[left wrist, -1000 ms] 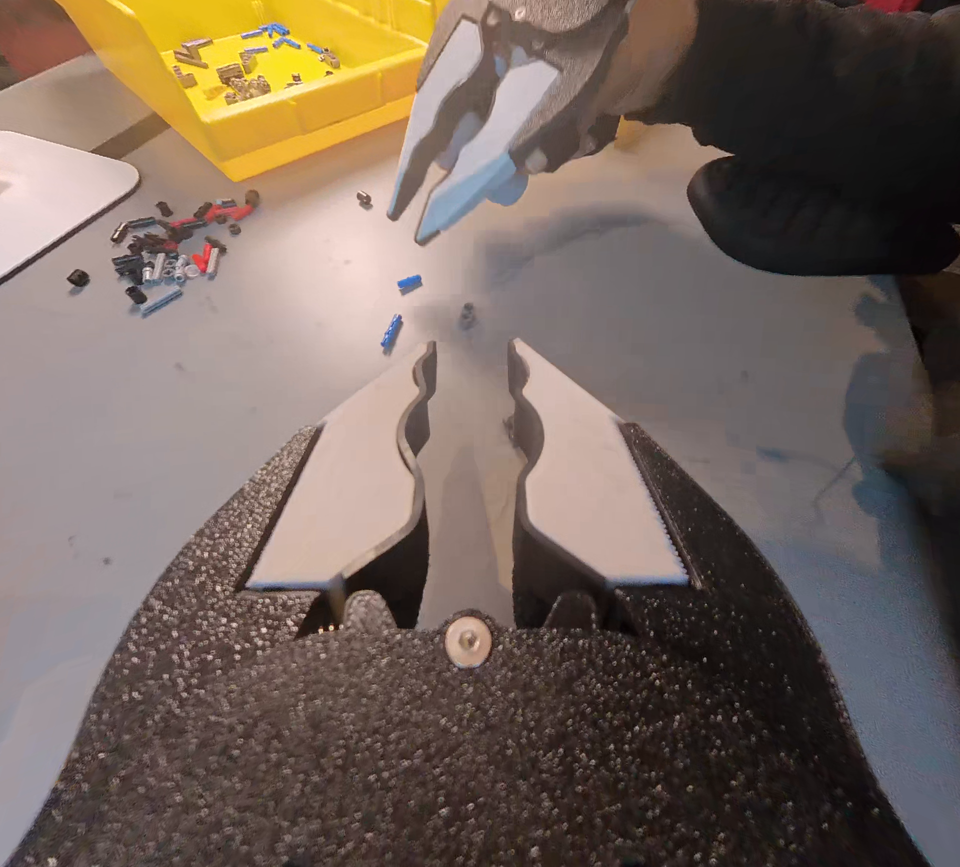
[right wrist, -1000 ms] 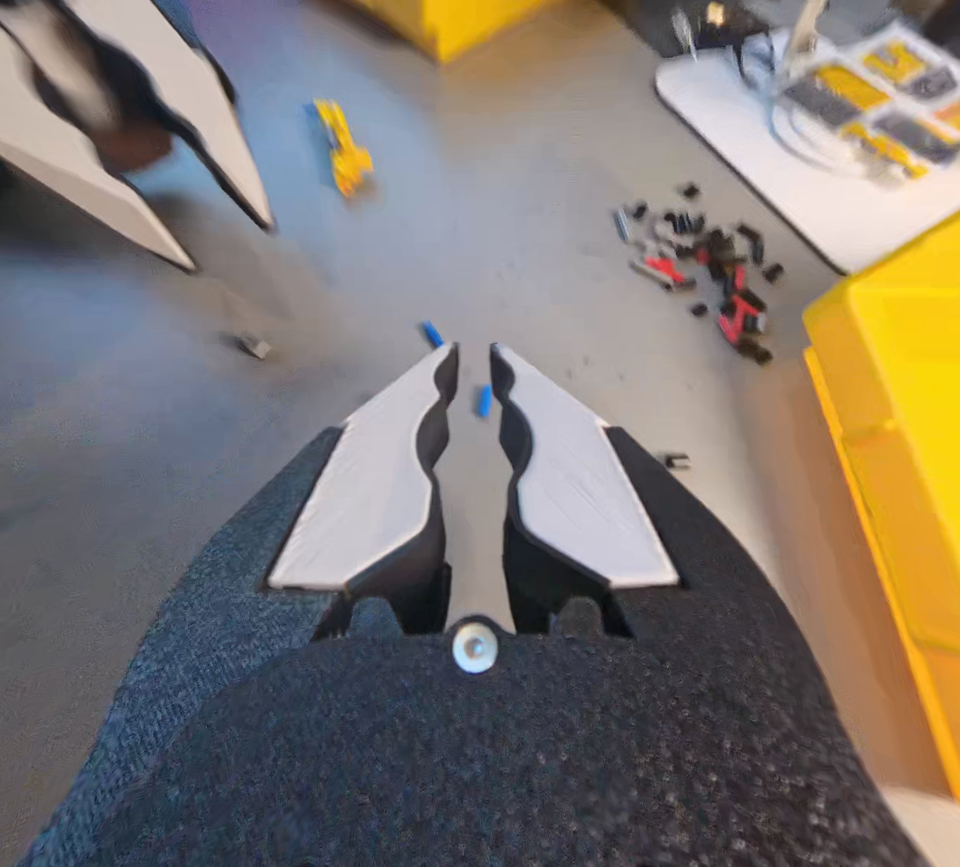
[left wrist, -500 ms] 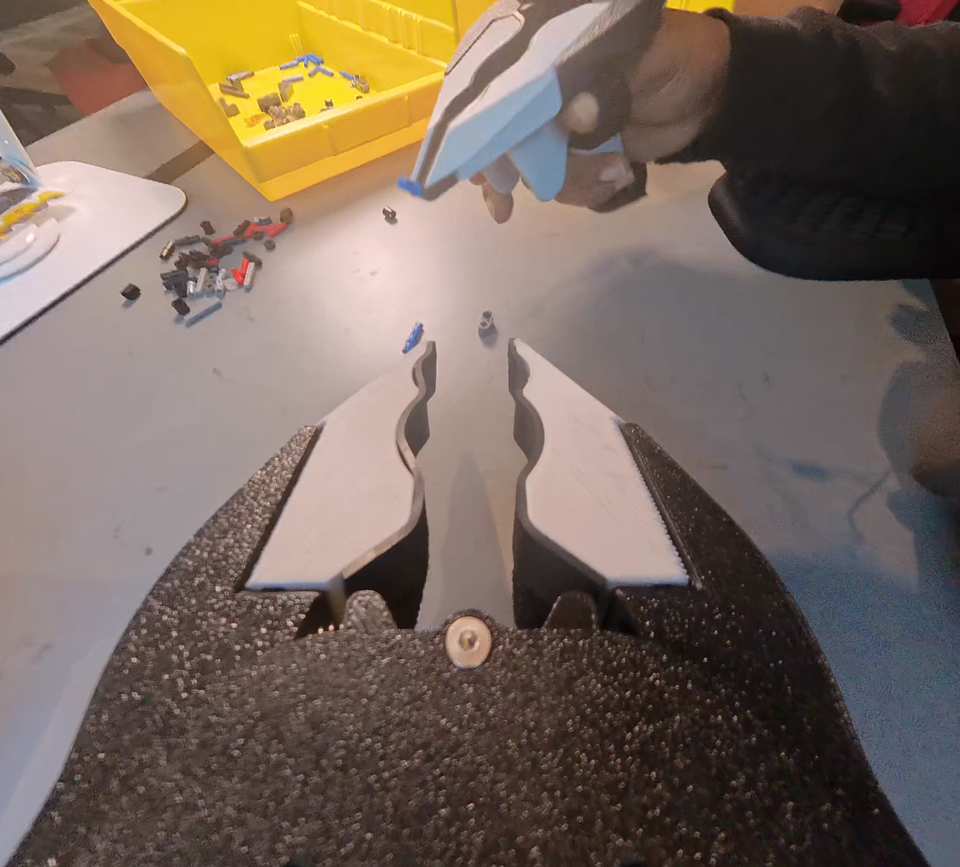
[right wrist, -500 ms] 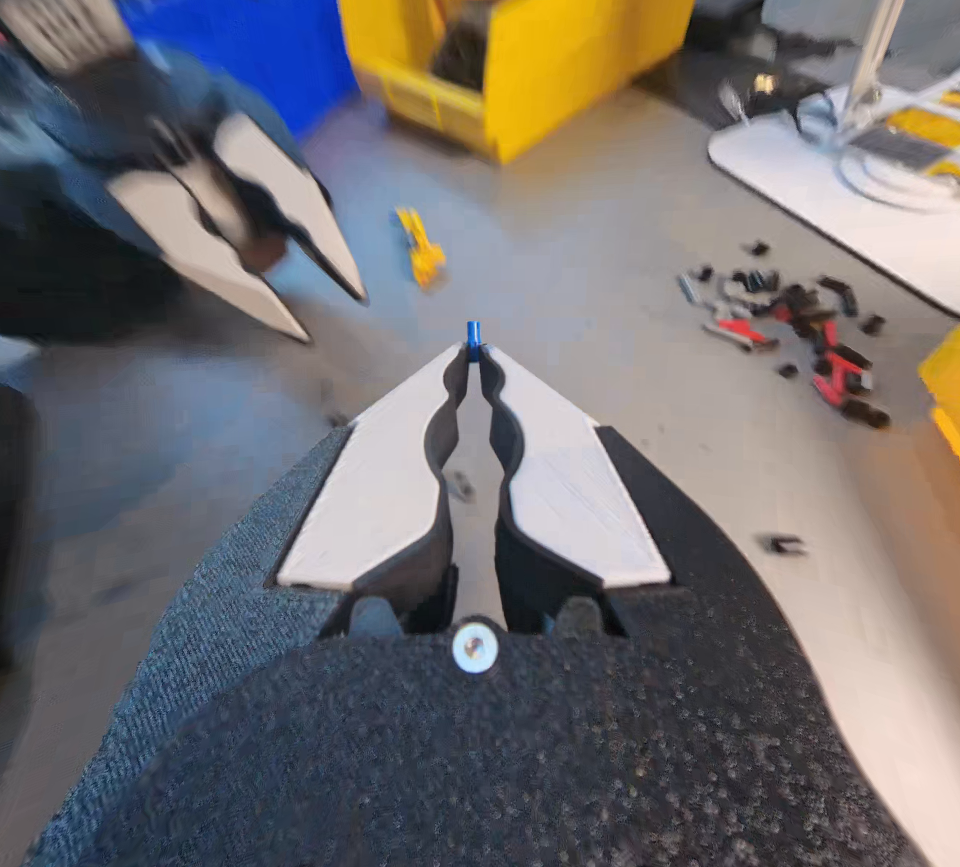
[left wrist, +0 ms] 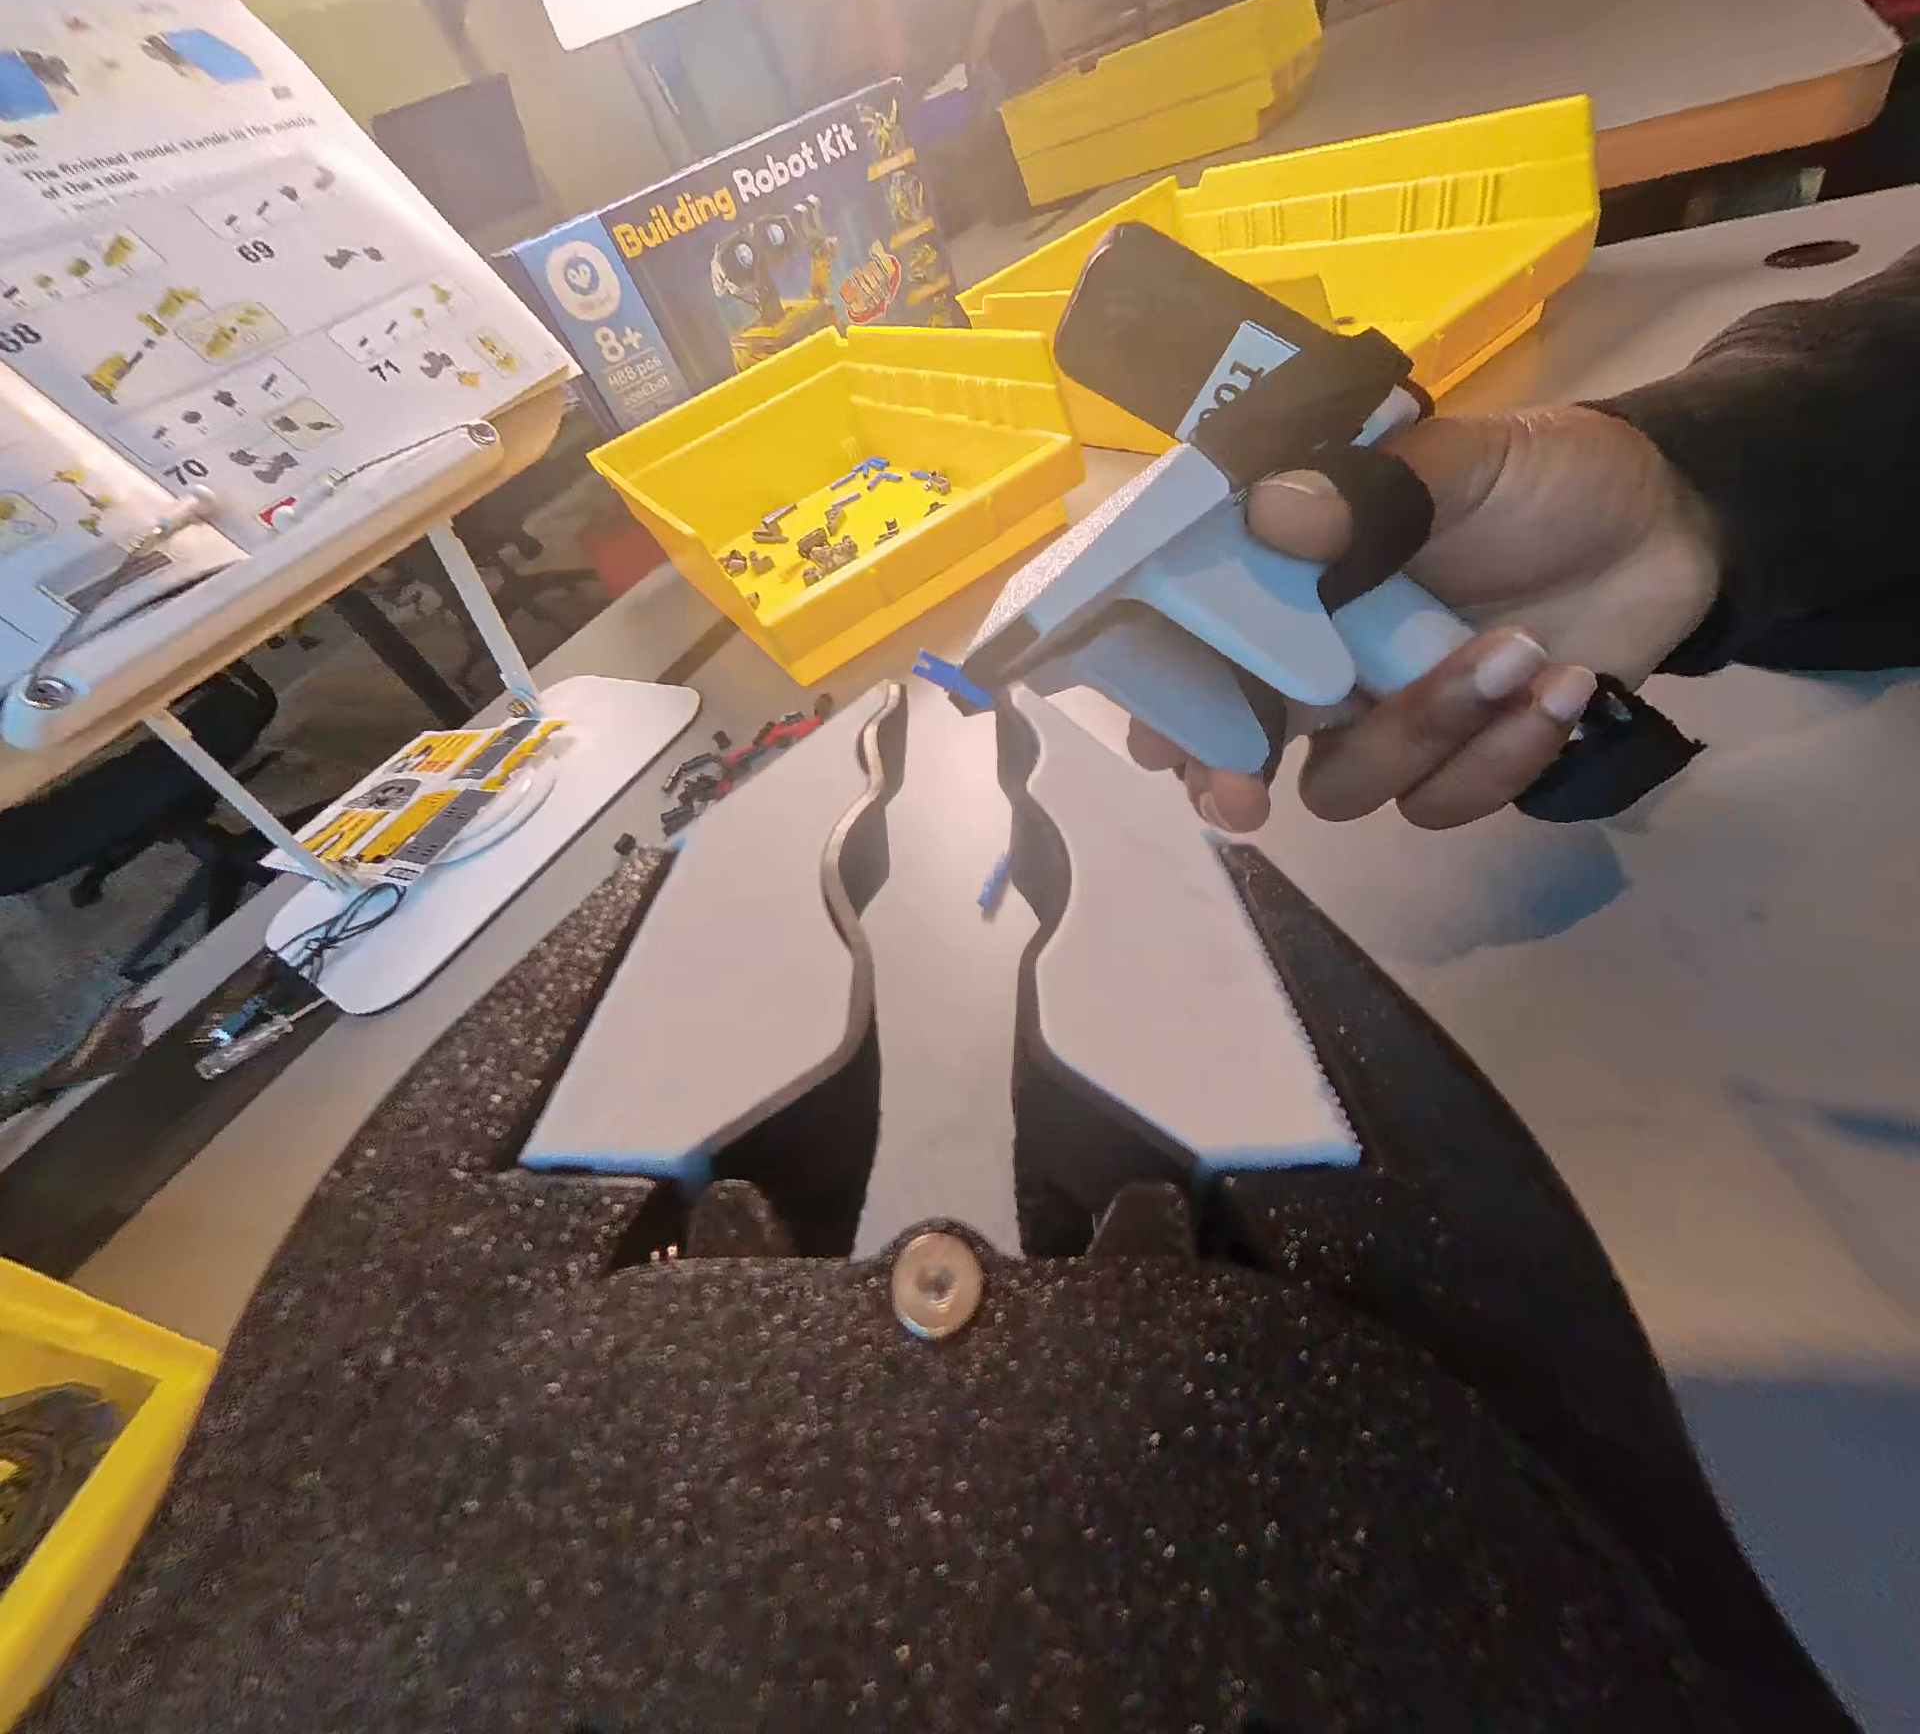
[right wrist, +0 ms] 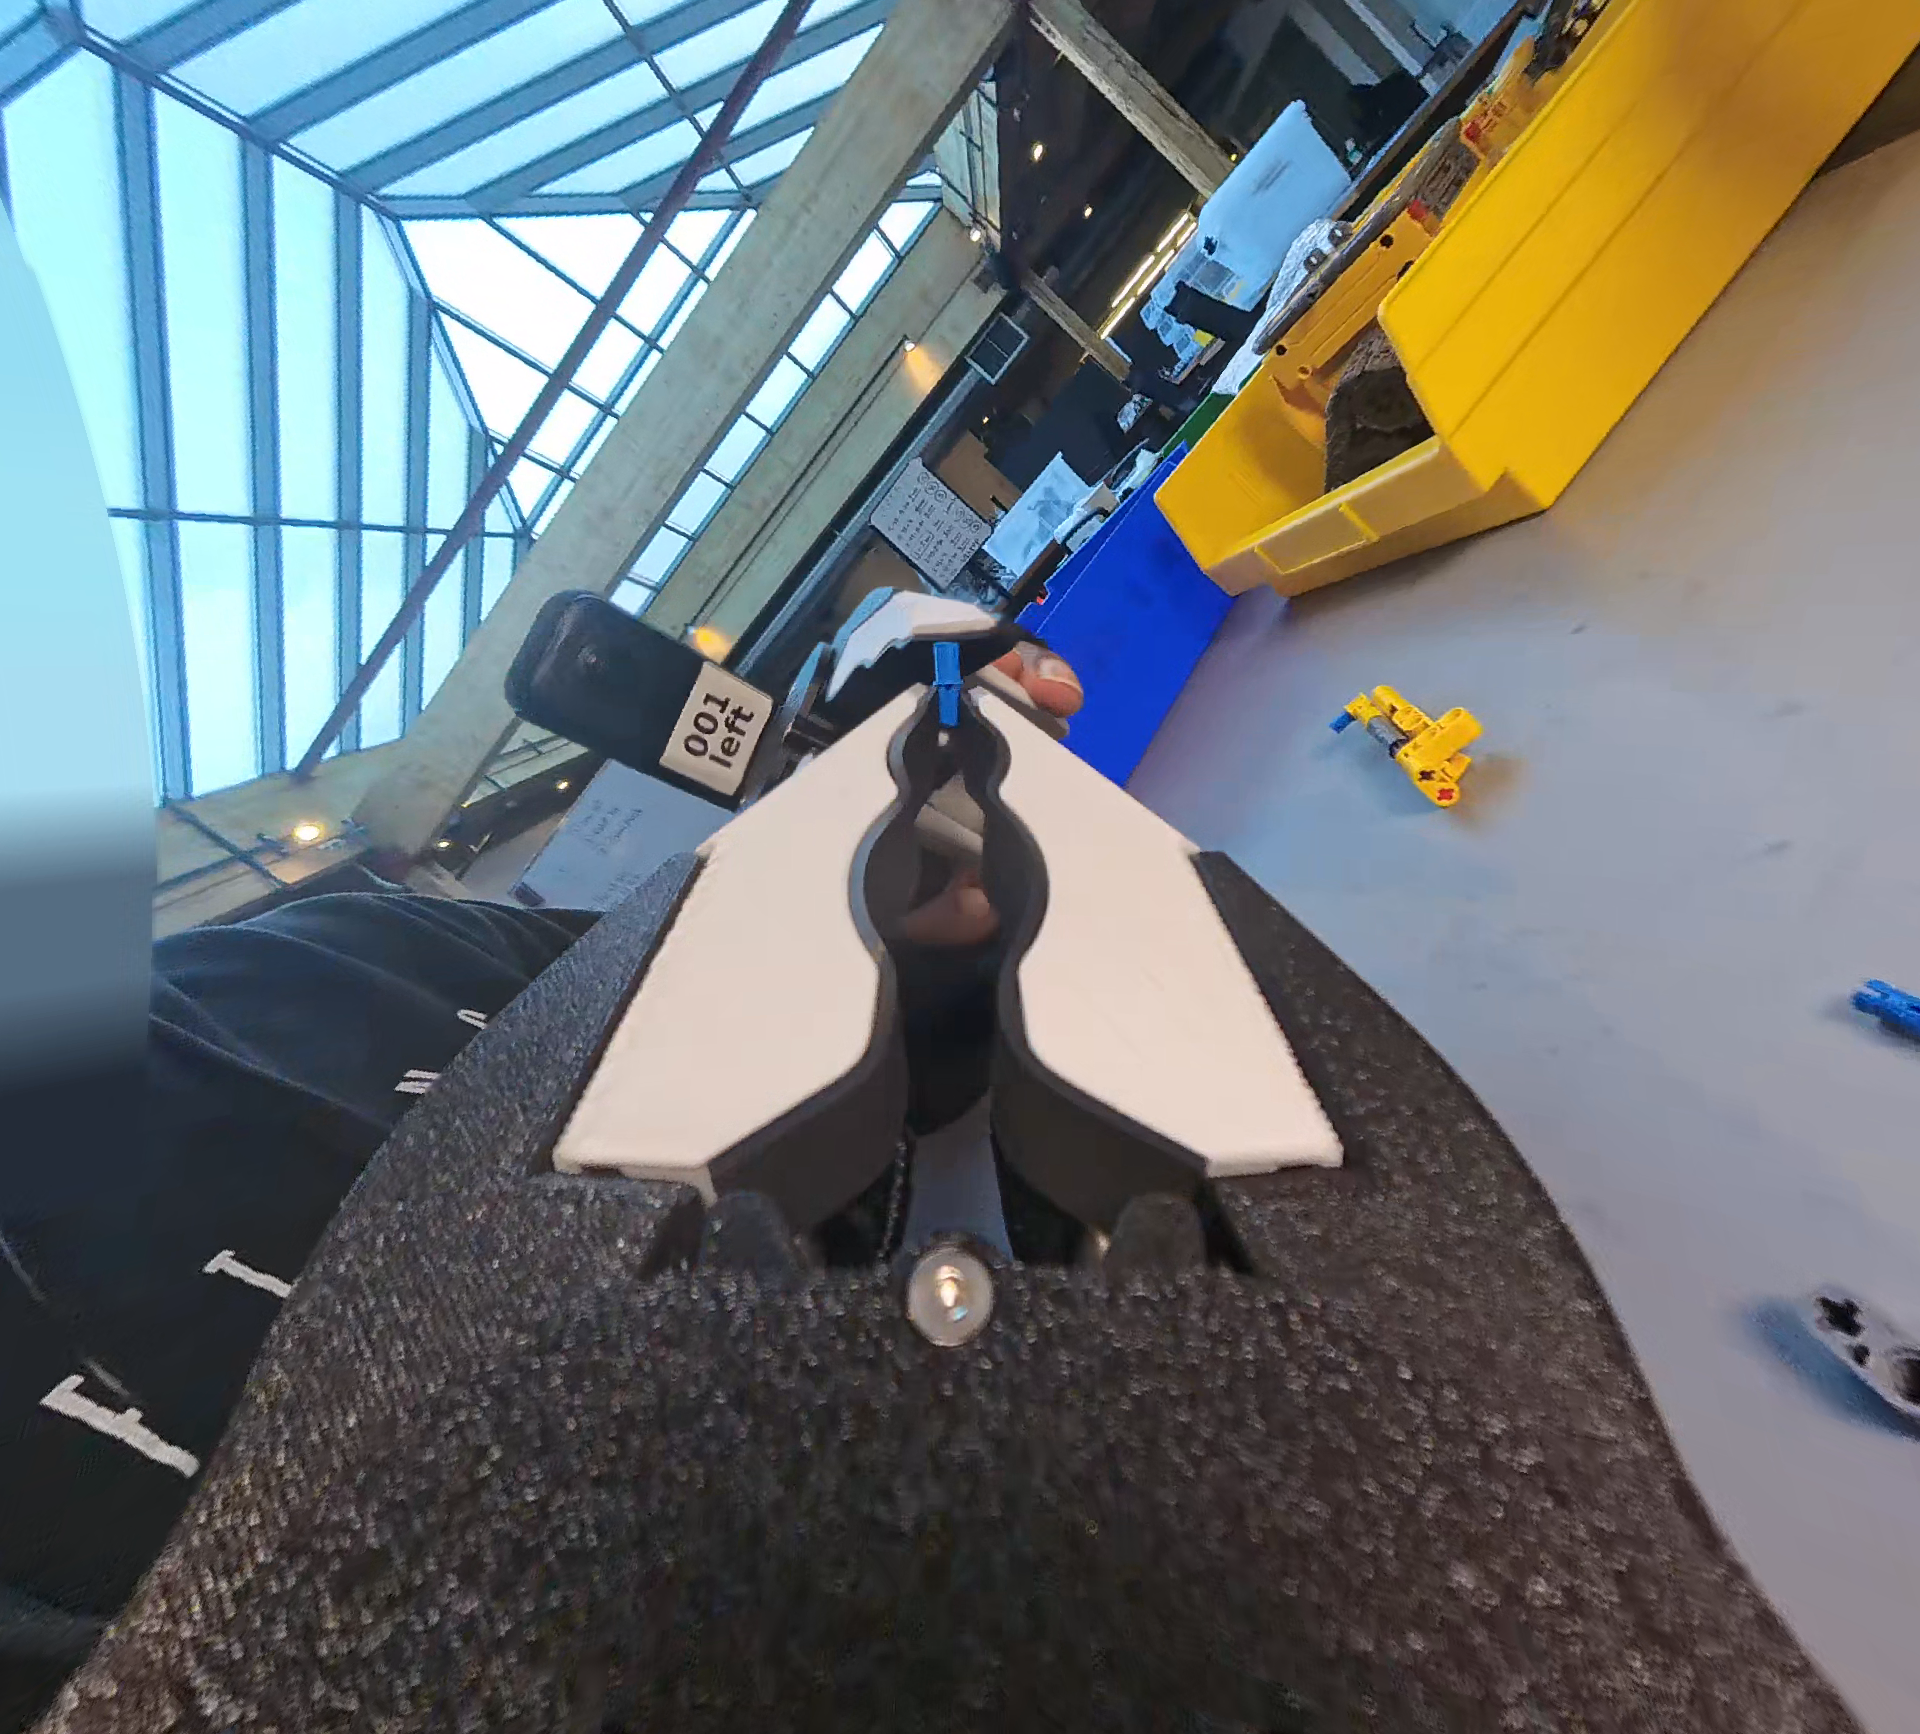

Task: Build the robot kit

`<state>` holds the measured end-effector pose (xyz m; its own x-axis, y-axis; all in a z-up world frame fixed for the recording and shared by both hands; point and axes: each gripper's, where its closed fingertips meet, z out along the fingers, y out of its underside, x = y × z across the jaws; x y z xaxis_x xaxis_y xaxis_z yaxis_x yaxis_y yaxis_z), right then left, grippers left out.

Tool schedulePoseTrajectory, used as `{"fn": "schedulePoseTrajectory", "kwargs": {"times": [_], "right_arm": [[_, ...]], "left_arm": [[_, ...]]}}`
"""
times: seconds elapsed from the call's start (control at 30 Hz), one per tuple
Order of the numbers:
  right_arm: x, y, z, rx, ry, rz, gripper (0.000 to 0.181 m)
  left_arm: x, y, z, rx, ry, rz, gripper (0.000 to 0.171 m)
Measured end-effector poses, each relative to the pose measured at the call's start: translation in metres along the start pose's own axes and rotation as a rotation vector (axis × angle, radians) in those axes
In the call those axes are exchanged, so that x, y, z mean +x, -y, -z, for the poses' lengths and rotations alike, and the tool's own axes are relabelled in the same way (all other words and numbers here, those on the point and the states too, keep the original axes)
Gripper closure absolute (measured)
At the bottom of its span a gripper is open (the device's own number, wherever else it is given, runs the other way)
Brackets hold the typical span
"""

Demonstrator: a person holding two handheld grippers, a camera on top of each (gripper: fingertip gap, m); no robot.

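Right jaws pinching blue pin [right wrist: 945,685], now raised off table [left wrist: 1558,1009]; left jaws narrowly parted, empty.

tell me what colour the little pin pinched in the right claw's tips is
Blue. The pin shows best in the right wrist view, clamped at the right claw tips.

Writing shows on 7 things; the wording is not copied here.
- Instruction booklet [left wrist: 208,261] on stand: printed step numbers, short caption lines.
- Blue kit box [left wrist: 769,250]: title lettering, age mark, piece count.
- Leaflet [left wrist: 436,791] on stand base: too small to read.
- White sticker [left wrist: 1242,380] on black camera [left wrist: 1132,334]: digits.
- Second white sticker [right wrist: 717,728] on other black camera [right wrist: 603,671]: digits and a word.
- Black garment [right wrist: 312,988]: white letters, partly seen.
- Wall chart [right wrist: 930,521]: illegible.
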<state>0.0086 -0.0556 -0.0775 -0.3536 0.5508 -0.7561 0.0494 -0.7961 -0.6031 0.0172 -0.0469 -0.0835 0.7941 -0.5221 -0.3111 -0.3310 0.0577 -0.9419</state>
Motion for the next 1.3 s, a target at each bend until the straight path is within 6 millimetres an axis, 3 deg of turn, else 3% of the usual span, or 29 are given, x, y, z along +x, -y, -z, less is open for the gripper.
{"fn": "schedulePoseTrajectory", "kwargs": {"times": [0.27, 0.5, 0.7, 1.0, 1.13, 1.3], "right_arm": [[0.004, -0.007, 0.003, -0.092, -0.026, 0.07, 0.178], [0.0, -0.035, 0.015, -0.379, -0.013, 0.266, 0.177], [-0.003, -0.053, 0.026, -0.503, 0.044, 0.23, 0.179], [-0.002, -0.044, 0.029, -0.483, 0.047, 0.226, 0.181], [0.0, -0.04, 0.029, -0.481, 0.021, 0.248, 0.161], [0.003, -0.044, 0.024, -0.469, 0.0, 0.235, 0.173]], "left_arm": [[0.01, -0.007, 0.002, -0.05, -0.011, -0.194, 0.163], [0.037, -0.017, 0.012, -0.067, -0.166, -0.351, 0.163], [0.053, -0.022, 0.016, -0.083, -0.255, -0.393, 0.164], [0.052, -0.024, 0.015, -0.081, -0.285, -0.311, 0.164], [0.046, -0.023, 0.014, -0.065, -0.271, -0.272, 0.164], [0.047, -0.023, 0.01, -0.08, -0.249, -0.343, 0.164]]}}
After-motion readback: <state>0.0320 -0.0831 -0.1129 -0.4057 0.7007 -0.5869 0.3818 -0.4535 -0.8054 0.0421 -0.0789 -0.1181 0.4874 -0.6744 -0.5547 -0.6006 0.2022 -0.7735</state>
